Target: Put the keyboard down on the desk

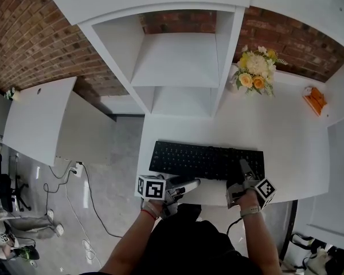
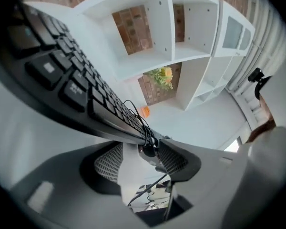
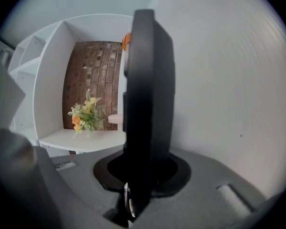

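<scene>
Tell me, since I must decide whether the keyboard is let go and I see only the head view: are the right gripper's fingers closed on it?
Observer: Yes. In the right gripper view the keyboard stands edge-on inside the right gripper, with the pads pressed on both of its faces.
Operator: And the left one?
Observer: The left gripper is open; its fingers stand wide apart and press on nothing.
Operator: Anything close to it?
Observer: A bundled cable hangs at the keyboard's end, right by those fingertips.
</scene>
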